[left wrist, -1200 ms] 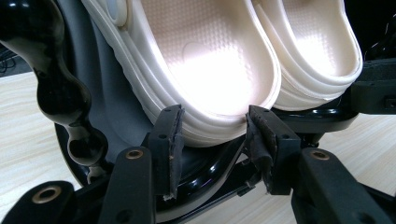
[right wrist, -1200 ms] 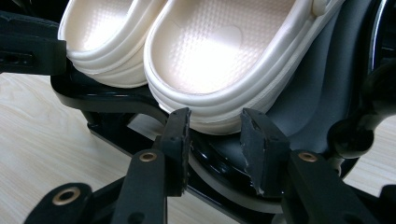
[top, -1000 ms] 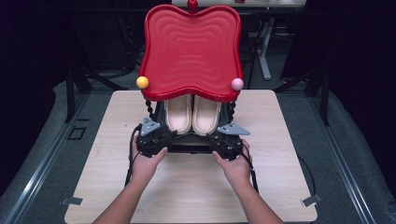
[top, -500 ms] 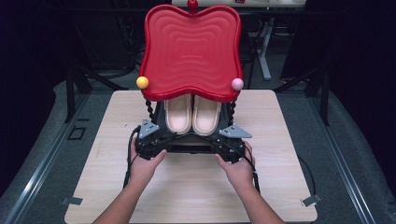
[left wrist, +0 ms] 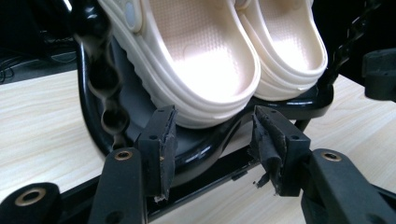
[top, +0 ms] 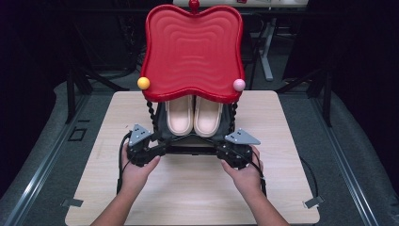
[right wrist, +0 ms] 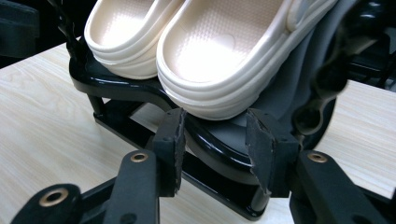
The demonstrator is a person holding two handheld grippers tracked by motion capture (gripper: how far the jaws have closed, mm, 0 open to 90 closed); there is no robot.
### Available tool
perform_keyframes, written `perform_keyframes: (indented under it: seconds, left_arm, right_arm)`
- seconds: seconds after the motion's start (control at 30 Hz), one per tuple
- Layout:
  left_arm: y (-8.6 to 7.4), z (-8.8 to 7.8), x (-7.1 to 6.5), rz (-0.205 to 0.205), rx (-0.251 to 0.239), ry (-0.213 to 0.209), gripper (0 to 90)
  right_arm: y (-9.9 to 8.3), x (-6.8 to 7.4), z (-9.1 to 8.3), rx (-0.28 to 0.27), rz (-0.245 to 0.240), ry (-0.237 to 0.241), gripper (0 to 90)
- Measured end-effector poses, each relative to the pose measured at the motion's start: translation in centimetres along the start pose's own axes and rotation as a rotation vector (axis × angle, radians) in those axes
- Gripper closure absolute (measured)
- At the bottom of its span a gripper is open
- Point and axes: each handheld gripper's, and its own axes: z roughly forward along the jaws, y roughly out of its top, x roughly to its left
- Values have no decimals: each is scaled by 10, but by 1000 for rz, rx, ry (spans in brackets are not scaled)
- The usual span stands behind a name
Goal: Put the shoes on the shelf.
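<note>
A small rack stands on the table, with a wavy red top (top: 193, 47) and a black lower shelf (left wrist: 201, 140). A pair of cream clogs (top: 194, 115) rests on that shelf, heels toward me. My left gripper (top: 157, 148) is at the shelf's front left. In its own view the left gripper (left wrist: 212, 144) has just been opening, the shelf's rim (left wrist: 219, 133) between its pads with a gap showing. My right gripper (top: 225, 151) is at the front right. The right gripper (right wrist: 215, 149) has also just been opening, astride the glossy rim (right wrist: 210, 140) without pressing it.
A yellow ball (top: 143, 83) and a pink ball (top: 239, 84) sit at the red top's front corners, on black beaded posts (top: 150, 113). The light wooden table (top: 188, 188) has bare room in front of the rack. Dark floor and furniture legs surround it.
The left gripper has shifted slightly left and back from the rack's front. Both pairs of jaws stand a little wider. Rack and clogs have stayed put.
</note>
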Motion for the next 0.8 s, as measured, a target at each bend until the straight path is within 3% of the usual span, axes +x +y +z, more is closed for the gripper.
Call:
perform_keyframes:
  seconds: [0.13,0.4,0.6,0.8]
  left_arm:
    - [-7,-6,1,10,8,2,488]
    - [-38,-19,13,-14,42,33,474]
    - [-55,-31,19,-16,65,40,462]
    - [-72,-46,24,-18,92,53,450]
  right_arm:
    - [-5,-2,-9,-4,-4,-5,562]
    - [-22,-10,-23,28,-16,-22,546]
    - [-39,-13,-35,50,-47,-34,521]
    - [-62,-20,-46,67,-32,-42,500]
